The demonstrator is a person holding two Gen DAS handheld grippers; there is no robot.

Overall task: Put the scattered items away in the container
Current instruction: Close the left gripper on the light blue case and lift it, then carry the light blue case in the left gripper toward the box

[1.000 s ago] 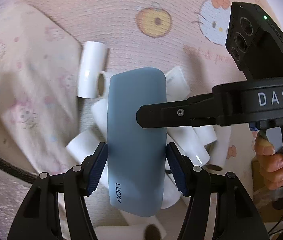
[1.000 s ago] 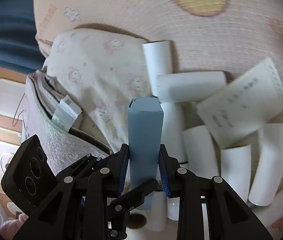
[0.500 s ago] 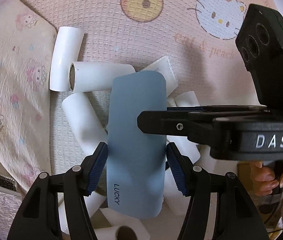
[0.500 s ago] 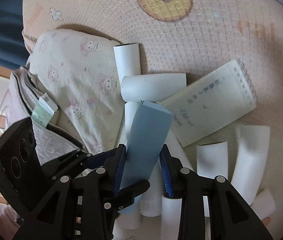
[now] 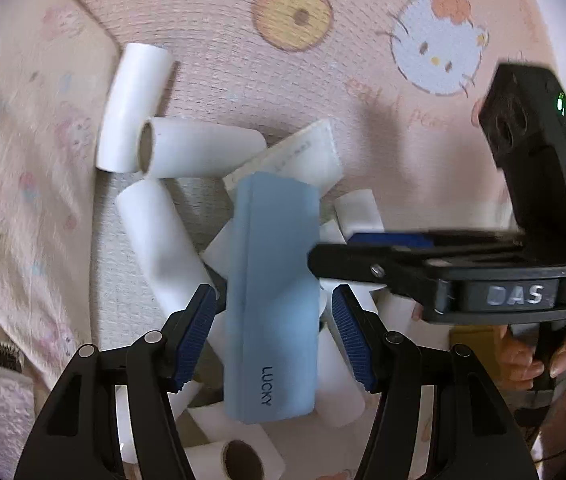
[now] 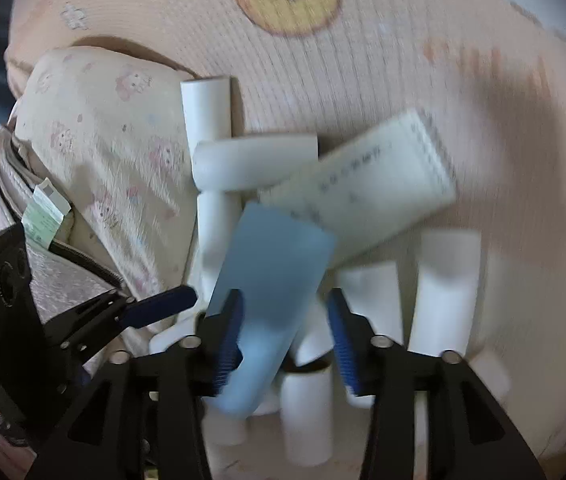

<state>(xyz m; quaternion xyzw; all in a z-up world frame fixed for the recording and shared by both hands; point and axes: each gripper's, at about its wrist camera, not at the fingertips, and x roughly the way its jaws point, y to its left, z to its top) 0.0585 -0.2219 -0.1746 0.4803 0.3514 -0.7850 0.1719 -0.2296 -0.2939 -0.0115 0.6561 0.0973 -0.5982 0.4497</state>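
- The pink blanket [image 5: 211,28] with cartoon prints covers the whole background, and all other things lie on it.
- A pale printed cloth pouch [image 6: 95,152] lies at the left side in both views; its opening with a small label is seen in the right wrist view.
- A pile of white cardboard tubes [image 5: 155,236] is spread in the middle, some crossing one another, and one shows its open end at the bottom of the left wrist view.
- A spiral notepad [image 6: 367,184] with writing lies tilted on the tubes, its lower corner behind the top of the blue case.
- The blue case [image 5: 273,292], marked "LUCKY", is above the pile of tubes, tilted, and blurred in the right wrist view.
- The left gripper [image 5: 273,336] stands wide; the case is between its blue pads, with a gap visible on both sides, so it does not press on the case.
- The right gripper [image 6: 283,340] is opening; the case leans against its left pad [image 6: 229,340], and the other pad stands clearly apart from it.
- A hand [image 5: 543,356] holds the handle of the right gripper at the right edge of the left wrist view.
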